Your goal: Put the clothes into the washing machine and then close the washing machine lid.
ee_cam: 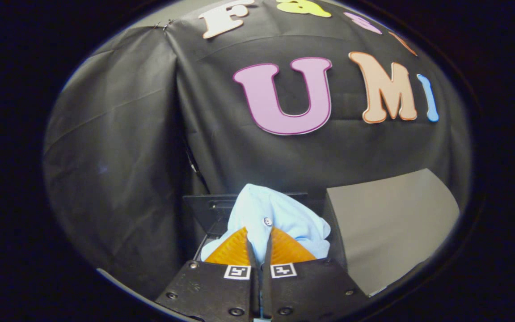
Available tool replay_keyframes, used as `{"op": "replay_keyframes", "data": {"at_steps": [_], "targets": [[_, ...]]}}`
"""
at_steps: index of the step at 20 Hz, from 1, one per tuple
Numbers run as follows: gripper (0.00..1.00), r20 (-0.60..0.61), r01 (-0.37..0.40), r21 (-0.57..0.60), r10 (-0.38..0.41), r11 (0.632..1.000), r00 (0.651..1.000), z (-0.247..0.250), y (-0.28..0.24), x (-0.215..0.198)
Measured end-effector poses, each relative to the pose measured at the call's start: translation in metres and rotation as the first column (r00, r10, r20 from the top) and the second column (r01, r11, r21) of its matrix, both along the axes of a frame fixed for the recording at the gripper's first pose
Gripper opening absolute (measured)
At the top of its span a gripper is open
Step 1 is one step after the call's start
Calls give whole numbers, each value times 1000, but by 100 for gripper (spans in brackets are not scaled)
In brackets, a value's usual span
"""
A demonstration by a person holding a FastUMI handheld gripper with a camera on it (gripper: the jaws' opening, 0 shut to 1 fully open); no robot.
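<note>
A light blue garment with a small button (280,217) hangs bunched between and just ahead of my fingers. My gripper (259,232) is shut on it, both fingers pressing a fold of the cloth. Behind and below the garment lies a dark, flat panel (206,208), perhaps the washing machine's lid or top; I cannot tell which. The garment hides most of it.
A grey table surface (391,223) spreads out beside the garment, past the dark panel. The black cloth wall (119,156) stands close behind everything and wraps around the other side.
</note>
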State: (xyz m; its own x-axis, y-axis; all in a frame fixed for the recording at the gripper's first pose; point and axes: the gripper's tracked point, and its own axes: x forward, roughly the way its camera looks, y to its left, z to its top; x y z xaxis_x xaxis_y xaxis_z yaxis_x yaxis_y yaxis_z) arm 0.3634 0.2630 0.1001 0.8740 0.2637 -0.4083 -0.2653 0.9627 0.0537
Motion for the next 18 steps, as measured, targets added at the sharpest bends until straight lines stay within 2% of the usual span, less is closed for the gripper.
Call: {"op": "replay_keyframes", "data": {"at_steps": [9,18], "targets": [[2,-23,-18,47,19,999,1000,-58,51,8],[2,-56,-3,-4,3,1000,998,-146,78,17]]}}
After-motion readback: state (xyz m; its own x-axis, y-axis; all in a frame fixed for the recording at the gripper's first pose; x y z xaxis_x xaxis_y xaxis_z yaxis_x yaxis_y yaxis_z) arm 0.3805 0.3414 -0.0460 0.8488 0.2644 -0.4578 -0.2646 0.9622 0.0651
